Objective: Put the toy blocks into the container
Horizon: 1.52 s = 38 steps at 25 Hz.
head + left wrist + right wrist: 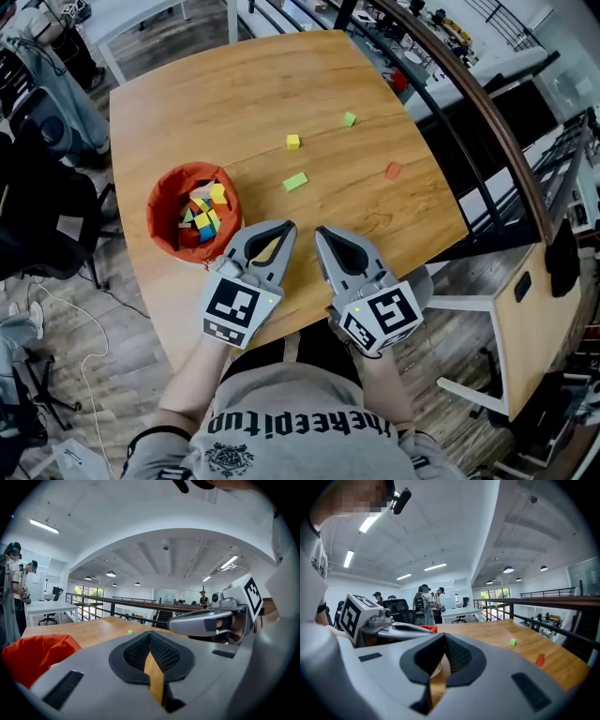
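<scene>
We hold the left gripper (pixel 284 228) and right gripper (pixel 322 233) side by side at lower centre, both closed on nothing. The orange container (pixel 157 195), left of centre on the surface (pixel 234 89), holds coloured blocks (pixel 208 214). A yellow block (pixel 293 142), a flat green block (pixel 295 182), a small green block (pixel 349 119) and a red block (pixel 393 171) lie loose to its right.

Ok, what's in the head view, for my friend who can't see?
A wooden table holds a yellow block, two green blocks and a red block. At left, an orange container holds more blocks. The left tongs and right tongs are shut, empty.
</scene>
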Motion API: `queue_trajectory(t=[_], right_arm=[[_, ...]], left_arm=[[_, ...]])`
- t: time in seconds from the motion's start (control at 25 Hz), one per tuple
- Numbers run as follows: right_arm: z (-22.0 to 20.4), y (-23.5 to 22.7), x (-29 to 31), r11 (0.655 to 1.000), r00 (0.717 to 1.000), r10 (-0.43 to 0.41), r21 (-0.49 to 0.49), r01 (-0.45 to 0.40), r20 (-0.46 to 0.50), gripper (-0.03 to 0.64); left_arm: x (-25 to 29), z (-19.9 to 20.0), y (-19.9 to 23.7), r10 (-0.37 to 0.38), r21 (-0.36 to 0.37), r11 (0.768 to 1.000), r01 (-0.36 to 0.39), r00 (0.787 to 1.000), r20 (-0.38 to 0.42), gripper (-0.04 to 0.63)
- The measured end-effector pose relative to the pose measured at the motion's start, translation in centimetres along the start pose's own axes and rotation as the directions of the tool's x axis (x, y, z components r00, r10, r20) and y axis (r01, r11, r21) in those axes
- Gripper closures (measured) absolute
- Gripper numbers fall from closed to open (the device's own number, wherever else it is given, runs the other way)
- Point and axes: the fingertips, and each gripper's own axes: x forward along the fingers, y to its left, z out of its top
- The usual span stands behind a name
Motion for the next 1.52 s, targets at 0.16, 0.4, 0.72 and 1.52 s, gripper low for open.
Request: queue_trajectory(t=[0.16,0.4,0.72,1.52], right_arm=[[-0.1,-0.4,-0.3,1.000,1.000,-0.023,0.003,0.023,-0.003,0.606],[0.0,-0.7,-0.3,0.999,0.999,-0.035,-0.003,0.035,-0.006,0.606],[0.6,-1.5,1.5,1.000,1.000,-0.010,-0.010,0.010,-0.006,0.606],[0.3,-6.9,8.7,0.992,0.988,0.127,-0.012,-0.129,-0.084,0.604]], left_arm=[[0.1,-0.4,-0.3,-0.020,-0.001,1.000,0.020,1.000,-0.008,0.581],[0.1,-0.5,-0.3,-0.022,-0.016,1.000,0.022,1.000,-0.008,0.581],[-0.3,-1.1,0.9,0.015,-0.036,0.999,-0.016,1.000,-0.019,0.581],[2.5,-1.2,2.5,0.108,-0.128,0.986,-0.110,0.994,-0.023,0.581]])
